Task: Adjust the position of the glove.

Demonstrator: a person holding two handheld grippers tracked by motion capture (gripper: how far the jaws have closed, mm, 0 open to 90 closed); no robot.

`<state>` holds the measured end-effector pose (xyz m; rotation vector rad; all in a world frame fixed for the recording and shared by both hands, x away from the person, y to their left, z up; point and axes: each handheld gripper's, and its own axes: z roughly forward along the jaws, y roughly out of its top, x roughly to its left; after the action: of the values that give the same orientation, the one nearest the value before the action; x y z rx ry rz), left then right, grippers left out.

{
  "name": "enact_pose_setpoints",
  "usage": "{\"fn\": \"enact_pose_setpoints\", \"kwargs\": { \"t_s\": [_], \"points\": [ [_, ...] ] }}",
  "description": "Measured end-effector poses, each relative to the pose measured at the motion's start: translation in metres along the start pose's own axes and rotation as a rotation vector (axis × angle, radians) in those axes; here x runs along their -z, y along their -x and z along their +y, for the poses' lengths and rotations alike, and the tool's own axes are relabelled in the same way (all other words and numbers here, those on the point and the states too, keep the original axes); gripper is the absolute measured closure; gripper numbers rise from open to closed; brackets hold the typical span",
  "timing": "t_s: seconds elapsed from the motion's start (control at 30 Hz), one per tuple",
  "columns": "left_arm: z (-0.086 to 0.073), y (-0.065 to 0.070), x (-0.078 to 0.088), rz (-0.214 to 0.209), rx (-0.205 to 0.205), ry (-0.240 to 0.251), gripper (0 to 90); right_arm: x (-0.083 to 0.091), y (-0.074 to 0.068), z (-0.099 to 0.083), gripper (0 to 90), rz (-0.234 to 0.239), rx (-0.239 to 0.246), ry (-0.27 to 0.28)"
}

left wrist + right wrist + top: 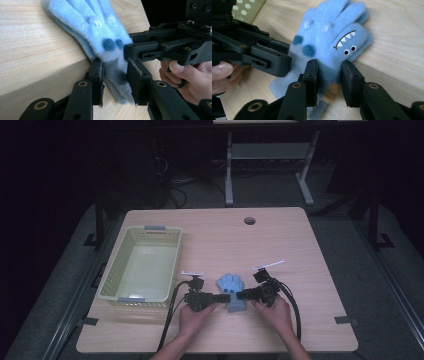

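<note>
The blue glove [231, 289] lies on the surface [280, 240] near its front edge, right of the basket [141, 265]; left hand-held gripper [223, 297] and right hand-held gripper [241, 295] each clamp its cuff from opposite sides, probably to lift it evenly.

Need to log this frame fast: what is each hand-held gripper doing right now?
Left hand-held gripper: shut on the blue glove at its cuff.
Right hand-held gripper: shut on the blue glove too.
</note>
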<state>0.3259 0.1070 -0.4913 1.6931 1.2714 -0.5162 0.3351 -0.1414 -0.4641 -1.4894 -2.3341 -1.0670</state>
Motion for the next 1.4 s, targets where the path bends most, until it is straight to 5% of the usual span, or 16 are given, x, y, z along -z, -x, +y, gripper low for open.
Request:
{"fn": "enact_pose_setpoints", "kwargs": {
  "t_s": [0.53,0.77,1.4],
  "points": [
    [0.007,0.002,-0.011,-0.005,-0.005,-0.002,79.1,-0.002,0.005,-0.005,77.5,0.046,-0.021,0.029],
    [0.011,0.003,-0.012,-0.017,-0.013,-0.012,80.0,-0.001,0.012,-0.011,78.4,0.089,-0.067,0.066],
    [0.017,0.015,0.000,-0.034,-0.070,-0.014,79.9,0.012,0.000,-0.010,79.5,0.110,-0.046,0.095]
  ]
}}
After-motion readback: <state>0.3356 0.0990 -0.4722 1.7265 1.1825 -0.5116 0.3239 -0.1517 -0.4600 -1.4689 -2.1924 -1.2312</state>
